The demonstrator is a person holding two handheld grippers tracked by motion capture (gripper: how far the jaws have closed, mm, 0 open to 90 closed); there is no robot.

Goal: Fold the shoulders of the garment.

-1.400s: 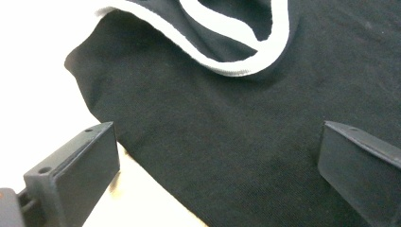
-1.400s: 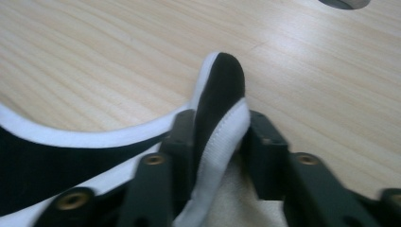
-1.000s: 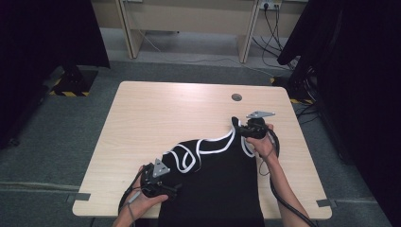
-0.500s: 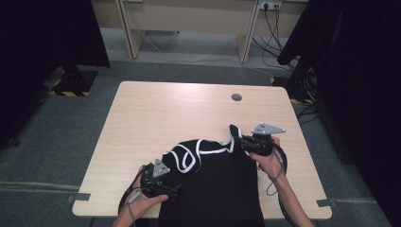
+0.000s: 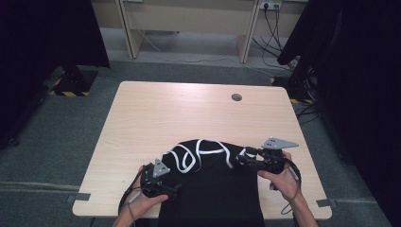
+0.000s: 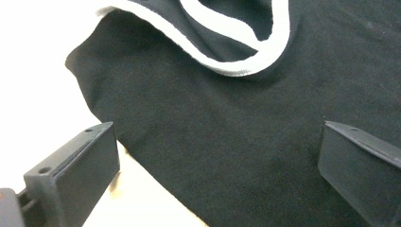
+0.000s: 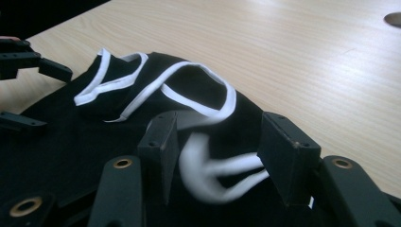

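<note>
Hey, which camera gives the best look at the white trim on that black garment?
The high view: the white trim shows whole, looping across the black garment. The right gripper view catches several loops, with one blurred strip between the jaws. The left gripper view shows just one curved piece.

The far half of the table [image 5: 156, 111] lies bare; near, the black garment [image 5: 213, 189] spreads between both grippers.
</note>
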